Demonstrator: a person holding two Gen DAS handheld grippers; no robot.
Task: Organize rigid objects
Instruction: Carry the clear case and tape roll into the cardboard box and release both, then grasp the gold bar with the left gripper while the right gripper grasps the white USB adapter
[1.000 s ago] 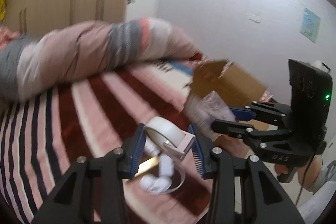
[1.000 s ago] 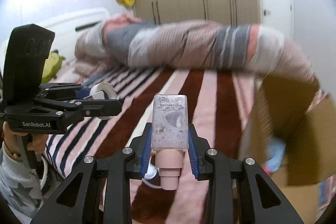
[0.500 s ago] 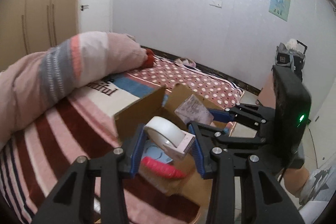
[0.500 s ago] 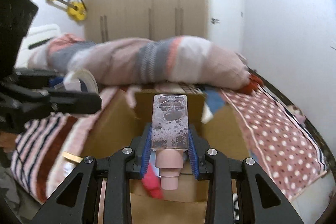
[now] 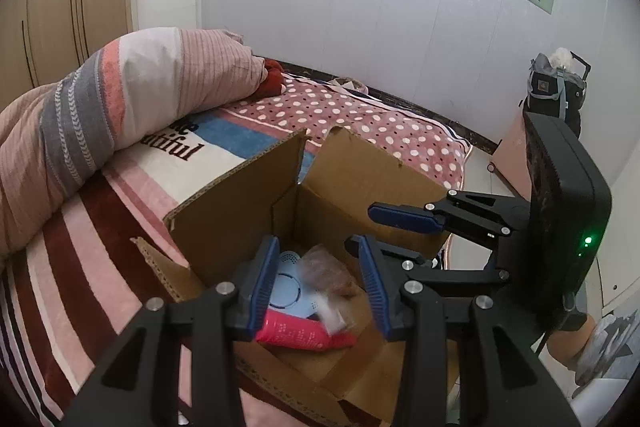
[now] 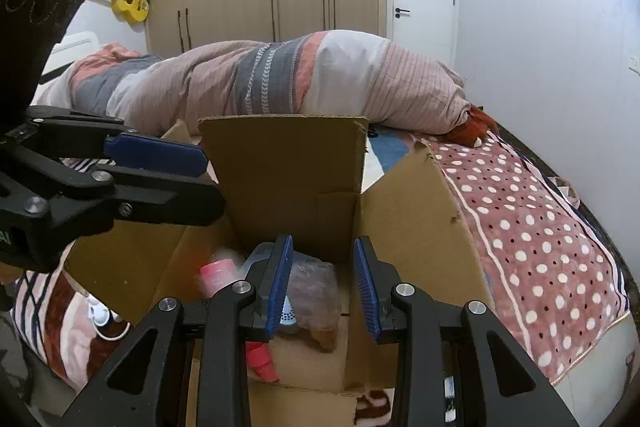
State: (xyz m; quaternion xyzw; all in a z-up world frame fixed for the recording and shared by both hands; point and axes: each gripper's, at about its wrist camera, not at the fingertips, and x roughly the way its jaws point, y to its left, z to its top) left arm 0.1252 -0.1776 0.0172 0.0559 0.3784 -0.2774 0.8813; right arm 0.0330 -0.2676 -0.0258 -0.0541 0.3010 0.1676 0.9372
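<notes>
Below both sets of empty, parted jaws, left gripper [image 5: 320,279] beside right gripper [image 6: 322,283], one open box [image 6: 416,211] on the bed [image 5: 72,267] holds one blue disc [image 5: 286,289], one pink bottle [image 5: 300,335] and one clear bottle [image 6: 314,293].

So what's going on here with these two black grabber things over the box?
A person is tidying small items into a cardboard box on the bed. The left gripper and right gripper both hang over the box, fingers open and holding nothing. Inside lie a clear bottle, a pink tube and a light blue round gadget.
</notes>
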